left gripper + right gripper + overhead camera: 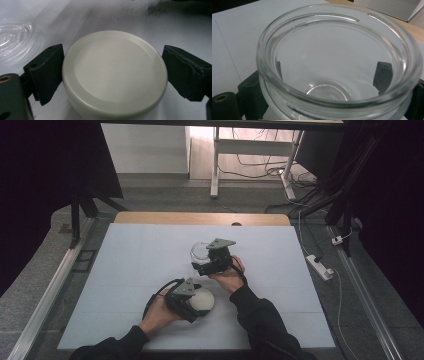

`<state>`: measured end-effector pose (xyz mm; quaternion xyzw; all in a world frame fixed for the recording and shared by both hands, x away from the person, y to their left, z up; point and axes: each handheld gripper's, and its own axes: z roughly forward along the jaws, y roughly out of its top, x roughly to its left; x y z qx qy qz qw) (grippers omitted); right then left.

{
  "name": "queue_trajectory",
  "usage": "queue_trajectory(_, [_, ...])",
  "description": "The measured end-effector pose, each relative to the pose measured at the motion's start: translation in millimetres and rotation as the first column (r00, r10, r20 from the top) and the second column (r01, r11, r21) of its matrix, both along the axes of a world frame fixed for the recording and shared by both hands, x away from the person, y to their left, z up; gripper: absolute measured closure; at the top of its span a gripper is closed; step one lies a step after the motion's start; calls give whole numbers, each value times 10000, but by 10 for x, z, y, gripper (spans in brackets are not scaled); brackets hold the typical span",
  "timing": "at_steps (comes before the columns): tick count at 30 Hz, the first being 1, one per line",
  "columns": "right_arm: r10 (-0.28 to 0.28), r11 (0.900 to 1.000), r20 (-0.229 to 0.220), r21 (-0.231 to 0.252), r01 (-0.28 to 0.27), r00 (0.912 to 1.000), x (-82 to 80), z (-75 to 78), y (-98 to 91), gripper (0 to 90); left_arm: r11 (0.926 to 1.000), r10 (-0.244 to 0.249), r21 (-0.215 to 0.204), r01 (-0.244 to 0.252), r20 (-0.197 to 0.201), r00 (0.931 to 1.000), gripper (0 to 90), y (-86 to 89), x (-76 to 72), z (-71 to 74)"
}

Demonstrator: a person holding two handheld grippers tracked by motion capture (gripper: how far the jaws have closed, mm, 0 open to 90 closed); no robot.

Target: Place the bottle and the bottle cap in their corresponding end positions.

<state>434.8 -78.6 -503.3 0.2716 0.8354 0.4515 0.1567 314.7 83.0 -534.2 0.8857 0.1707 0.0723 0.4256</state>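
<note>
A round cream-white lid [113, 72] lies flat on the white table, near the front middle [204, 301]. My left gripper [112, 51] is shut on it, one black jaw against each side of its rim [196, 304]. A clear, empty glass jar [332, 57] with a wide open mouth stands a little farther back [199, 251]. My right gripper [317, 80] is shut on the jar, its jaws showing through the glass on both sides [206, 259]. The jar's edge also appears at the upper left of the left gripper view [15, 37].
The white table top [130, 270] has a wooden strip [200, 218] along its far edge. Beyond it are a desk frame and cables [260, 170] on the floor. A power strip [320, 266] lies off the table's right side.
</note>
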Motion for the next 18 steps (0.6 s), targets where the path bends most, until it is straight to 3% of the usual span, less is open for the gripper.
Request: queue_trajectory(18, [183,9998,48,-57,-183,9998,-4,-82,-16,59,9957,16,931,25,-442,9990,80,-56,60,-80])
